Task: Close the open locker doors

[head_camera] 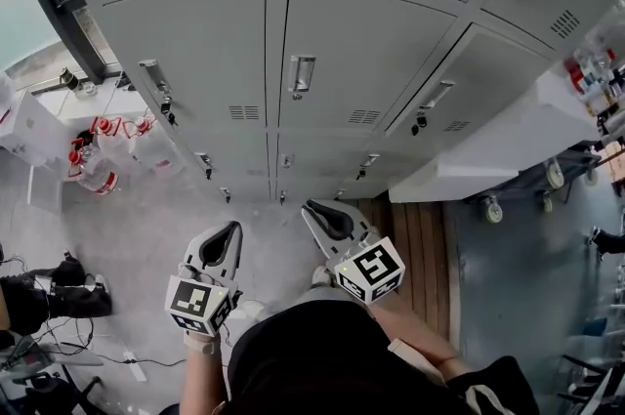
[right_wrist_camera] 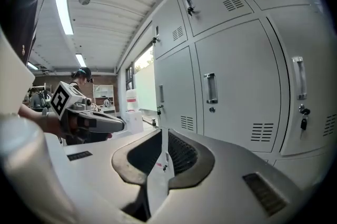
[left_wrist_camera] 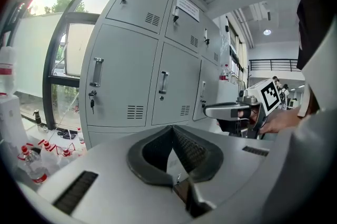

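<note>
The bank of grey lockers [head_camera: 361,62] fills the head view ahead of me, and every door I can see lies flush, with handles [head_camera: 301,73] and keys in place. My left gripper [head_camera: 230,229] and right gripper [head_camera: 310,207] hover side by side above the floor, well short of the doors, touching nothing. In the left gripper view the left gripper [left_wrist_camera: 171,128] has its jaws meeting at the tip, facing the lockers [left_wrist_camera: 121,80], with the right gripper [left_wrist_camera: 210,110] off to its right. The right gripper [right_wrist_camera: 161,132] is shut and empty too, lockers [right_wrist_camera: 237,86] on its right.
Plastic bottles with red caps [head_camera: 98,149] stand on the floor at the left by a window frame [head_camera: 59,3]. A white counter [head_camera: 488,159] juts out at the right above a wooden floor strip [head_camera: 420,237]. Cables [head_camera: 59,345] lie at lower left.
</note>
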Available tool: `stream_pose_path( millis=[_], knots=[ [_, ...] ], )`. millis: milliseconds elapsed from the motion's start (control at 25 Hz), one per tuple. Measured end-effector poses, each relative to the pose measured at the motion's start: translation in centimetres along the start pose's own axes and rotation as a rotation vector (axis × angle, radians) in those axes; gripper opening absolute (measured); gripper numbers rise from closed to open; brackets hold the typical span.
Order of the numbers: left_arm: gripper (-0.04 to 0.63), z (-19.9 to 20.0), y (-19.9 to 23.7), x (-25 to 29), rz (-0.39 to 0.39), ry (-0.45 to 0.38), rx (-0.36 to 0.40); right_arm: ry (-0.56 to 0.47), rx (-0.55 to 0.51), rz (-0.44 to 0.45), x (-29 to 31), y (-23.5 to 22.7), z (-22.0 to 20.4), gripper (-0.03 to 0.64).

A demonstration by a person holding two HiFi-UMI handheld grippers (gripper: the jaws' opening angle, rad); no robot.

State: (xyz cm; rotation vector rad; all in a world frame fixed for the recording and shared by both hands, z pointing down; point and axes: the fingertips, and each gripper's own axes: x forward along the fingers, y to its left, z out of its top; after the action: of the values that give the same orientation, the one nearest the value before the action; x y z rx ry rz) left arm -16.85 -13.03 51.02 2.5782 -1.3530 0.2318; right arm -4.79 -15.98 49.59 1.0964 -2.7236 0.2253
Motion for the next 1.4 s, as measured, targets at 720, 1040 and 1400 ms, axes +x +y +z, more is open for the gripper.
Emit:
stream_pose_path(
  millis=[720, 1040, 1400],
  knots=[
    [0.019, 1.4, -1.1, -3.2, -0.048, -0.031, 0.02, -0.023, -0.013, 0.093, -0.8, 6.3, 2.8, 0.057],
    [0.02, 1.4, -1.1, -3.1, -0.031, -0.027, 0.024, -0.011, 0.029, 0.072, -0.9, 4.9, 2.0, 0.057],
    [0.018, 0.8, -2.1, -2.3, -0.04, -0.014, 0.022, -0.009, 0.04, 0.077, -1.3, 4.4, 1.7, 0.057]
  ],
)
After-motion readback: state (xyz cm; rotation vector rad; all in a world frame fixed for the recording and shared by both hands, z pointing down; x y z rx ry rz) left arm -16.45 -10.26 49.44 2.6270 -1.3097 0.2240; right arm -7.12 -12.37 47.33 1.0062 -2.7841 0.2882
